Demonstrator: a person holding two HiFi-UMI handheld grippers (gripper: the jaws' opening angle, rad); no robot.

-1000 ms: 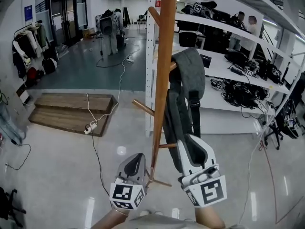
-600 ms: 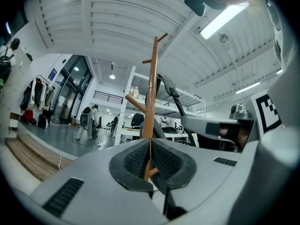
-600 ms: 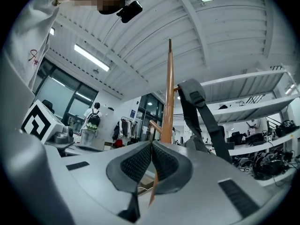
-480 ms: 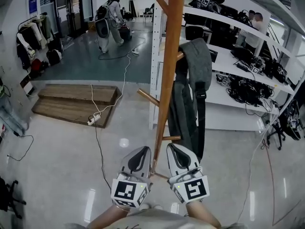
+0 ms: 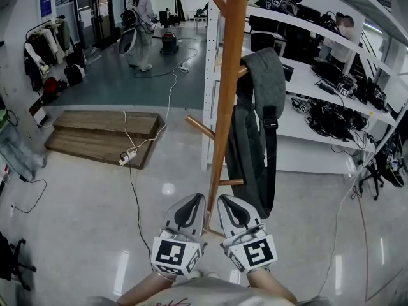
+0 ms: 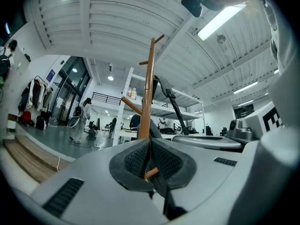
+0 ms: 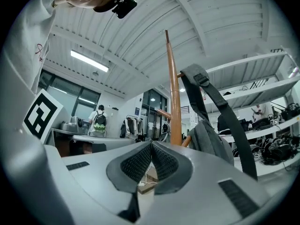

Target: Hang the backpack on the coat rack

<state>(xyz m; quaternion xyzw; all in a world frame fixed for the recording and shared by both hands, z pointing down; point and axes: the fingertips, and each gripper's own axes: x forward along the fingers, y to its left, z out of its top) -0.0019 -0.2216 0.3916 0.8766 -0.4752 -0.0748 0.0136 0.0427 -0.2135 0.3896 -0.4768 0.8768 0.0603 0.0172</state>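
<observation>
- Left gripper [image 5: 191, 201] and right gripper [image 5: 231, 201]: jaws pressed together, both empty, either side of the coat rack [image 5: 223, 107] pole.
- Only the head view shows the backpack [image 5: 256, 139] whole, hanging from a peg.
- The grippers hide the rack's base.

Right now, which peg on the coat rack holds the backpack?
The peg pointing right, just below the top peg: the grey backpack hangs from it. The other pegs are bare.

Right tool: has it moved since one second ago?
Yes. The right tool shifted left, off the backpack and close beside the coat rack pole.
</observation>
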